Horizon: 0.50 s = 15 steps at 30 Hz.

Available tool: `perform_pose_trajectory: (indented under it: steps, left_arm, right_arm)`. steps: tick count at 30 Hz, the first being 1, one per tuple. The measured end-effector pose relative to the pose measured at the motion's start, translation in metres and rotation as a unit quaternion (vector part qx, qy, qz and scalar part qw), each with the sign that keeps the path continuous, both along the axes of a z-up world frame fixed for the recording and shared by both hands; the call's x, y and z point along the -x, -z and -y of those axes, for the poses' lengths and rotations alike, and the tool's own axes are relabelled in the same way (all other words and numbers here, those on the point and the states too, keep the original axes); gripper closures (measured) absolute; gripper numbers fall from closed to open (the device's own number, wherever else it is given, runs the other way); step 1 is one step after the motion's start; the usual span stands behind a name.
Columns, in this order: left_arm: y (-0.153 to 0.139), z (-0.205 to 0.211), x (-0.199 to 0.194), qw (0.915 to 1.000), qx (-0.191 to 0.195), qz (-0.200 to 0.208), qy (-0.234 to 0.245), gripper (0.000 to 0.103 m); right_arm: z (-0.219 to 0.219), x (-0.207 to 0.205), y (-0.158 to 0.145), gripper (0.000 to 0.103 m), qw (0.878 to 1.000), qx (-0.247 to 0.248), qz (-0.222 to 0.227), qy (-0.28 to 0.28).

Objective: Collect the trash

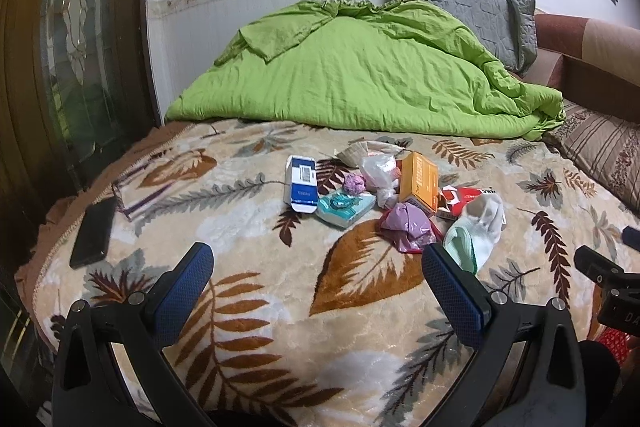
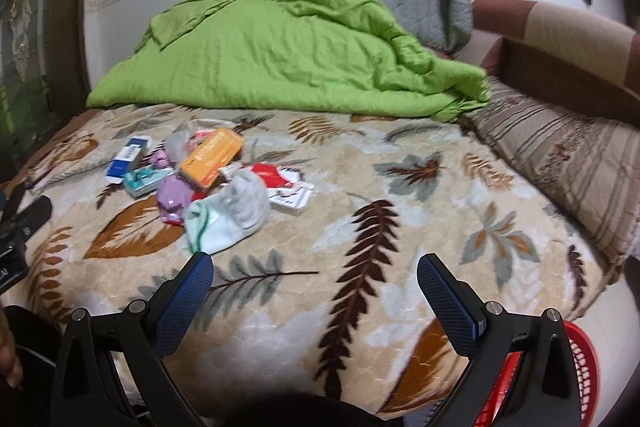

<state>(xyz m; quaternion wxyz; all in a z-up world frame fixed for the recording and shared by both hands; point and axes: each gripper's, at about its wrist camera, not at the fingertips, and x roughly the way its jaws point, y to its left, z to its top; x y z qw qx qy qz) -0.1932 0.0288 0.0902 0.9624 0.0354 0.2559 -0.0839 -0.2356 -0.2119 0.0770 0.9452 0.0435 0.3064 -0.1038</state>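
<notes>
Several crumpled wrappers (image 1: 406,225) and cardboard boxes (image 1: 418,183) litter plush blanket (image 1: 340,307).

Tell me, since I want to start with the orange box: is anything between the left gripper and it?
Yes. From the open left gripper, the crumpled purple wrapper lies right in front of the orange box, and the white sock sits just to its right. Otherwise only bare leaf-patterned blanket lies between.

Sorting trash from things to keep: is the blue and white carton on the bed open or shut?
Open. The blue and white carton lies flat on the blanket, with its near end flap folded out.
</notes>
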Motion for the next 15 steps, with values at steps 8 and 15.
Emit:
perform_pose_trajectory:
  steps: [8,15]
  left_arm:
    - [0.004,-0.008,-0.017,0.9980,0.035,-0.053,0.004,0.000]
    - [0.005,-0.004,-0.035,0.9942,0.052,-0.091,0.021,0.021]
  right_arm:
    - [-0.002,-0.034,0.001,0.002,0.993,-0.096,-0.009,-0.074]
    - [-0.001,-0.102,0.021,0.023,0.980,-0.174,-0.046,-0.081]
